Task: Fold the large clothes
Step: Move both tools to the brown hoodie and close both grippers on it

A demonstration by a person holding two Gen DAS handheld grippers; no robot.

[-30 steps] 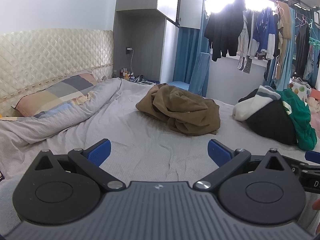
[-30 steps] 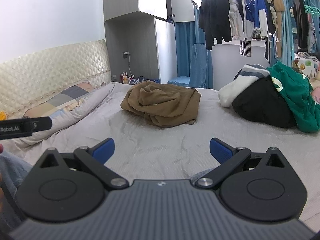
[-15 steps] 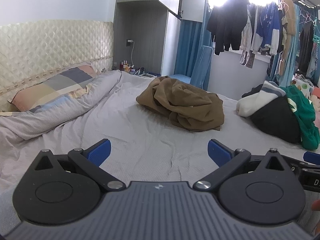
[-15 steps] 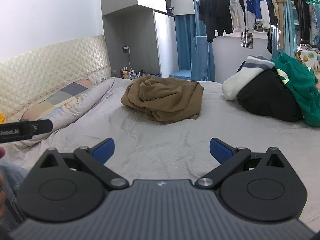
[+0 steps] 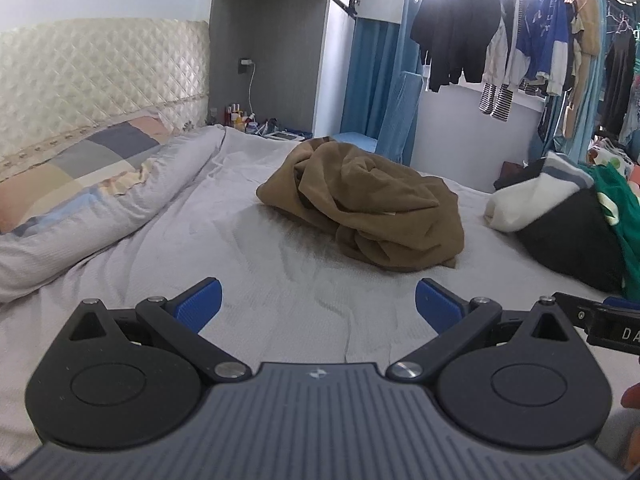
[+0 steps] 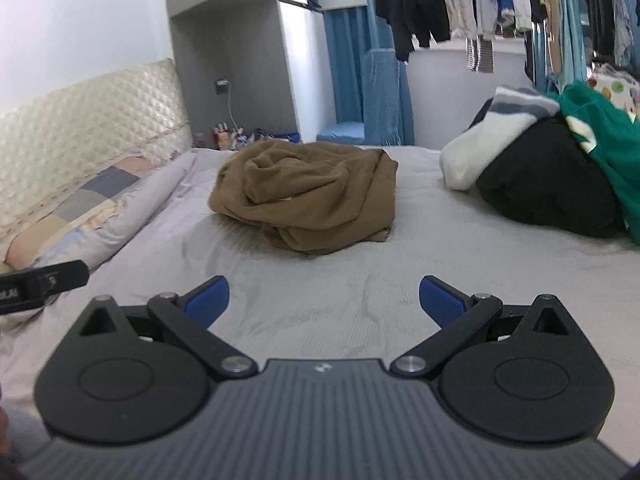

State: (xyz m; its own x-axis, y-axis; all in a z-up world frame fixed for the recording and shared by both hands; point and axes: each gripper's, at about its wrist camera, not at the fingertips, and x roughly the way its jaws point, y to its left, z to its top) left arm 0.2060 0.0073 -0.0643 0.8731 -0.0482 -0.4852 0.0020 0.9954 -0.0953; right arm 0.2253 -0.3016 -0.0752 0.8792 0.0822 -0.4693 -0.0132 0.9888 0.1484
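Crumpled brown fabric garment [image 5: 360, 204] lies ahead on the grey-sheeted bed [image 5: 256, 280], untouched.
Left hand-held gripper [image 5: 318, 300] and right hand-held gripper [image 6: 324, 296] gape empty; the heap sits centre-frame, slightly nearer the right's centreline.

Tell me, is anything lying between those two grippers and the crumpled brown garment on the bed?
Nothing visible does. Only bare grey bedsheet lies between the open left gripper, the open right gripper and the brown garment. The pile of other clothes sits off to the right, apart from it.
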